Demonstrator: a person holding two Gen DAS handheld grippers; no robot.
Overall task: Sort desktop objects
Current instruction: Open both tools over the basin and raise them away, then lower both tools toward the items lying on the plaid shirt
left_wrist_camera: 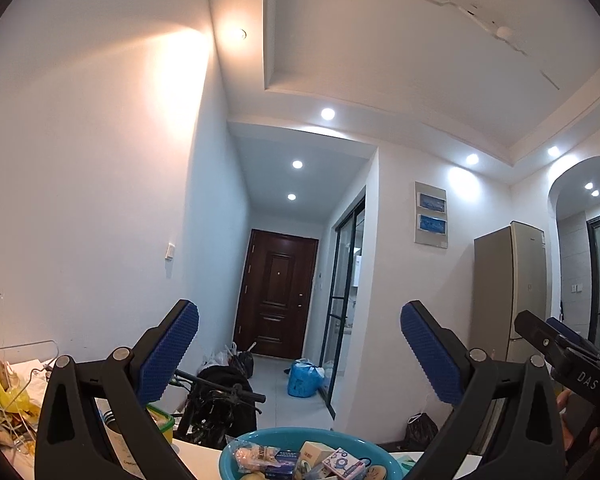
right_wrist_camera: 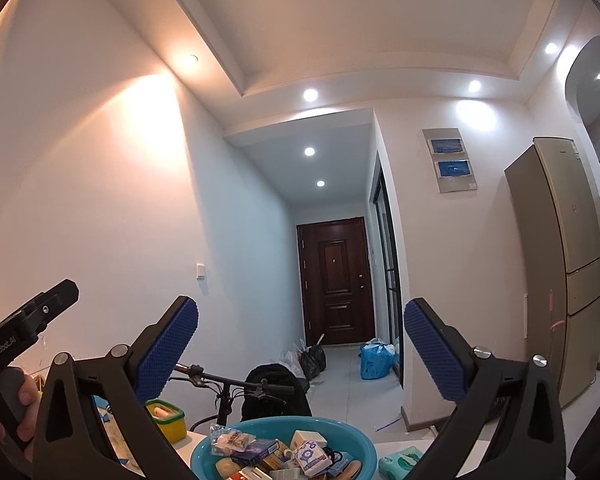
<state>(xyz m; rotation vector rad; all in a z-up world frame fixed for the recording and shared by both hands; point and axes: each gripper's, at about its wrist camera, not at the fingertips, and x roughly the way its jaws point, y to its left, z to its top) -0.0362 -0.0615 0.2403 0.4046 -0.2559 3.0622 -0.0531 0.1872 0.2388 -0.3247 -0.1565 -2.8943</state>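
Far left of the desk there was a yellow-green container (right_wrist_camera: 166,416), then the teal basin (right_wrist_camera: 356,446) in the middle, piled with little boxes and packets (right_wrist_camera: 260,454), and a green wipes pack (right_wrist_camera: 400,460) just beside it. Left gripper (left_wrist_camera: 300,344) and right gripper (right_wrist_camera: 300,344) both hung spread wide, holding nothing, pointed up above the desk. Looked like sorting hadn't really started; basically everything was left to do.
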